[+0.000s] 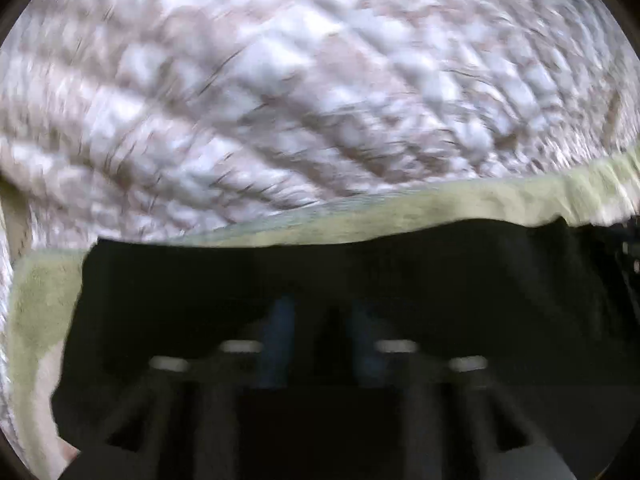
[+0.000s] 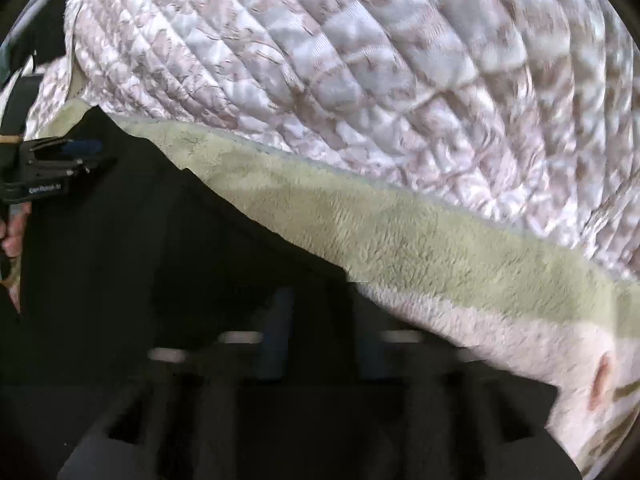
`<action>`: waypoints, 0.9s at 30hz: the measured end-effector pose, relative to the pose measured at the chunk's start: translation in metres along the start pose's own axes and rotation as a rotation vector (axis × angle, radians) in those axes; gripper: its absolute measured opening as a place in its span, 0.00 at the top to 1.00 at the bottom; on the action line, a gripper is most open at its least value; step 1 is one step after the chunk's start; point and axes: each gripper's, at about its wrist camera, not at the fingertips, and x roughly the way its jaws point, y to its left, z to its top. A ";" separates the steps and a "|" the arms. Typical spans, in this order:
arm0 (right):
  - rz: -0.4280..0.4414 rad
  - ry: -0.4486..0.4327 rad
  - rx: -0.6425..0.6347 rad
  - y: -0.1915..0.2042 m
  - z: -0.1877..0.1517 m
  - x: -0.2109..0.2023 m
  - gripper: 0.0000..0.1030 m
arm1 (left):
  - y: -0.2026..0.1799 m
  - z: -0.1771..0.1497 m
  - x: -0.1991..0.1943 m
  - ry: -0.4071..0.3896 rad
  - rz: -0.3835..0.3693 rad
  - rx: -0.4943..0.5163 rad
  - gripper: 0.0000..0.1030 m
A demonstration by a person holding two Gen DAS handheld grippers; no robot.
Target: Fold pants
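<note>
The black pants (image 1: 360, 272) lie spread on a fleece blanket and fill the lower half of both views. In the left wrist view my left gripper (image 1: 324, 340) hovers low over the dark cloth, its blue-padded fingers (image 1: 276, 340) a small gap apart; the frame is blurred and I cannot tell if cloth is pinched. In the right wrist view my right gripper (image 2: 324, 336) is likewise over the pants (image 2: 160, 260), fingers (image 2: 276, 332) a small gap apart. The left gripper (image 2: 72, 152) also shows at the far left of the right wrist view, at the pants' edge.
A green and cream fleece blanket (image 1: 400, 212) lies under the pants, also in the right wrist view (image 2: 400, 240). Beyond it is a quilted pink-and-white bedspread (image 1: 320, 80), seen in the right wrist view too (image 2: 360, 60). A hand (image 2: 12, 240) holds the left gripper's handle.
</note>
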 end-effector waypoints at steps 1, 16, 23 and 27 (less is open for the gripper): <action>-0.009 0.002 -0.012 0.002 0.001 -0.001 0.92 | -0.005 0.000 -0.002 -0.002 0.026 0.022 0.96; 0.030 -0.312 0.084 0.051 -0.107 -0.215 0.93 | 0.025 -0.110 -0.208 -0.289 -0.102 -0.192 0.96; 0.131 -0.149 0.304 0.088 -0.221 -0.197 0.93 | 0.003 -0.225 -0.208 -0.107 -0.134 -0.239 0.96; 0.194 -0.043 0.440 0.089 -0.256 -0.177 0.93 | 0.001 -0.261 -0.204 -0.019 -0.145 -0.268 0.96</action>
